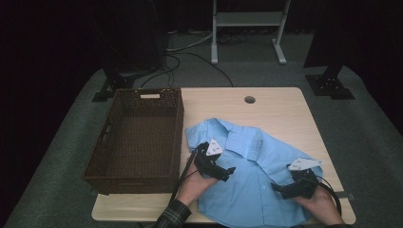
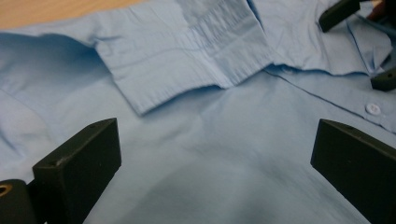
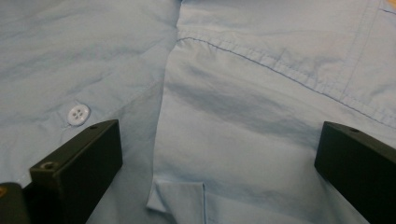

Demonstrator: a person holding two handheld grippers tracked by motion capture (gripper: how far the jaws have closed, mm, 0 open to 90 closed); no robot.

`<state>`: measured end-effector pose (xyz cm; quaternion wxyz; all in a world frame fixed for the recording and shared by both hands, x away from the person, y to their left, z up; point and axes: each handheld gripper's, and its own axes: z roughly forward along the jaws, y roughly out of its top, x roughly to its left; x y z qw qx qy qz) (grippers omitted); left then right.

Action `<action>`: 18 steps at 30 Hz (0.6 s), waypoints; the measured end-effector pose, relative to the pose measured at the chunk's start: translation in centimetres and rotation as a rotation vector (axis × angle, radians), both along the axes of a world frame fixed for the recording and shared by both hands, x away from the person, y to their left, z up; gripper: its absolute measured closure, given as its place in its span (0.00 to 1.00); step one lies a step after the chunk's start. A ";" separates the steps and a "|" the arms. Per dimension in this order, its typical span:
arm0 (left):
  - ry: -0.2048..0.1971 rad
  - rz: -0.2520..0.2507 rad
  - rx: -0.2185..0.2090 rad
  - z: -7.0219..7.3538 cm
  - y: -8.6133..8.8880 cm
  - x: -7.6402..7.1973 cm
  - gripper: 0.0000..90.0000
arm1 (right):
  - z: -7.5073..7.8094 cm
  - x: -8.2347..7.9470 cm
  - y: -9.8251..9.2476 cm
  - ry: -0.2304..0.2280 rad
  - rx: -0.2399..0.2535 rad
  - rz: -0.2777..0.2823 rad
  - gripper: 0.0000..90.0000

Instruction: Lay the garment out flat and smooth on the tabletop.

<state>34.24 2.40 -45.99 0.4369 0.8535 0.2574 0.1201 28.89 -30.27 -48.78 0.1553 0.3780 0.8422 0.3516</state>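
Observation:
A light blue button shirt [image 1: 252,171] lies spread on the wooden table [image 1: 280,107], reaching its near edge. My left gripper [image 1: 227,174] rests over the shirt's left part, jaws pointing right. In the left gripper view it [image 2: 217,144] is open, with bare cloth and a folded sleeve cuff [image 2: 187,56] ahead. My right gripper [image 1: 280,189] is over the shirt's right part, pointing left toward the other. Its own view shows it [image 3: 217,144] open above a seam, with a white button [image 3: 78,114] by one jaw. Nothing is held.
A dark brown wicker basket [image 1: 142,93] stands empty on the table's left side, beside the shirt. A cable hole [image 1: 249,99] sits near the far edge. A white stand [image 1: 247,28] and black equipment bases are on the floor behind.

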 end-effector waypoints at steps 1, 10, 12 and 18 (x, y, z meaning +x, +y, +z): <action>0.003 -0.006 0.011 -0.2 0.0 -0.1 0.01 | 0.0 0.0 0.0 0.000 0.000 0.000 0.00; 0.030 -0.030 0.079 -1.6 -0.3 -0.3 0.01 | 0.5 -0.1 0.6 0.015 -0.053 -0.011 0.00; 0.038 -0.033 0.093 -1.8 -0.4 -0.3 0.01 | 1.0 -0.3 0.9 -0.005 -0.074 -0.014 0.00; 0.057 -0.030 0.111 -2.3 -0.2 0.0 0.01 | 2.5 -0.3 1.6 -0.033 -0.027 0.013 0.00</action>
